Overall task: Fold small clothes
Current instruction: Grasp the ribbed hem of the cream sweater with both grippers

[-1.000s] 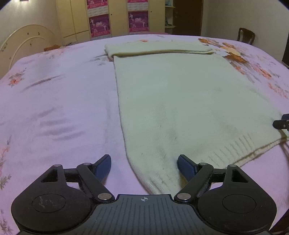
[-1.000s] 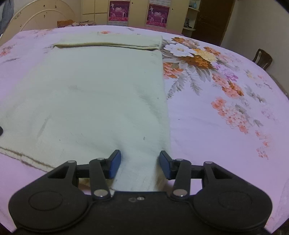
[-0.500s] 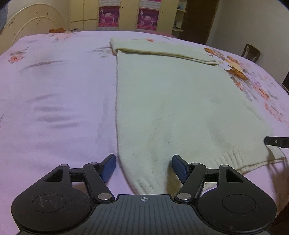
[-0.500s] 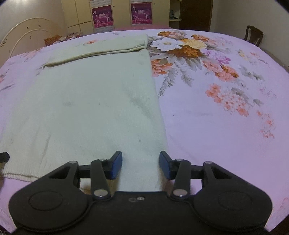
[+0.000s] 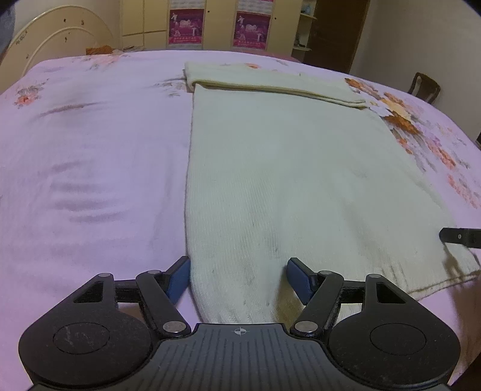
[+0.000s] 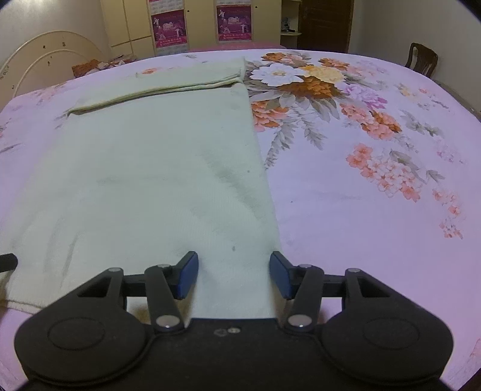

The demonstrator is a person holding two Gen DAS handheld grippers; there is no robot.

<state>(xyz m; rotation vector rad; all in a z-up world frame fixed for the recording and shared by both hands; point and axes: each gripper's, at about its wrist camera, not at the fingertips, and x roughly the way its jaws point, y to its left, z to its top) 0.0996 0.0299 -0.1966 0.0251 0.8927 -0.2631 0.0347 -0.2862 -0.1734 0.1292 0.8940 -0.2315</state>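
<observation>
A cream knitted garment lies flat on the pink floral bedspread, its far end folded over in a band. My left gripper is open, its blue pads straddling the near left corner of the hem. My right gripper is open, its pads straddling the near right corner of the garment. Each gripper's tip shows at the edge of the other's view: the right one and the left one.
The bedspread has a large flower print to the right of the garment. A white headboard stands at the far left, wardrobes with pink posters behind, and a dark wooden chair at the far right.
Both grippers have moved forward over the near hem, so each corner now lies between the pads. The left jaws have narrowed slightly. The garment has not moved.
</observation>
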